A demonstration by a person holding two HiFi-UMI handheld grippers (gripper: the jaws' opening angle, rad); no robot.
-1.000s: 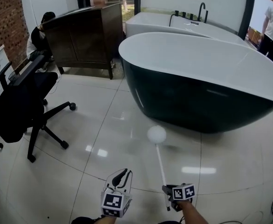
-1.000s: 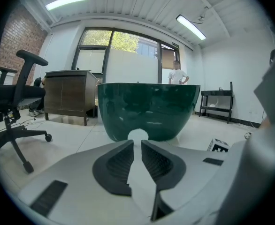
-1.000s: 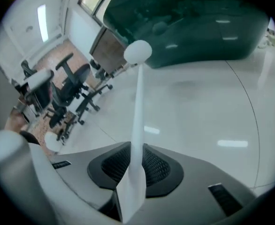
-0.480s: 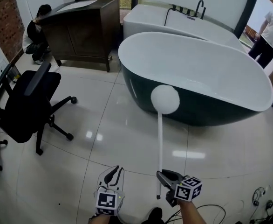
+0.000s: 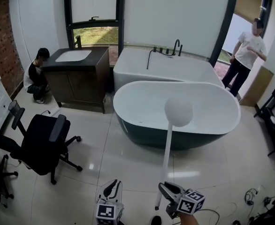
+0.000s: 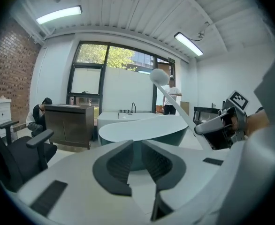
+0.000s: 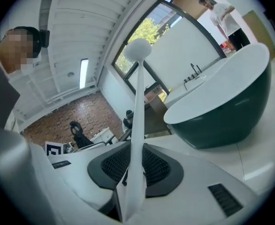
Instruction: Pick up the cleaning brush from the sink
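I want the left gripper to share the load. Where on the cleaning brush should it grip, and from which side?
Take the cleaning brush by its thin handle, just above the right gripper clamping its lower end. Come from the left: the handle stands nearly upright and bare there; the round head looks too wide.

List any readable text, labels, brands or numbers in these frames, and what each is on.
No readable text in any view.
Left hand-held gripper: a black-and-white square marker, a pattern, not words.
Right hand-held gripper: the same kind of pattern, no words.
Cleaning brush, dark bathtub, cabinet: no print shows.
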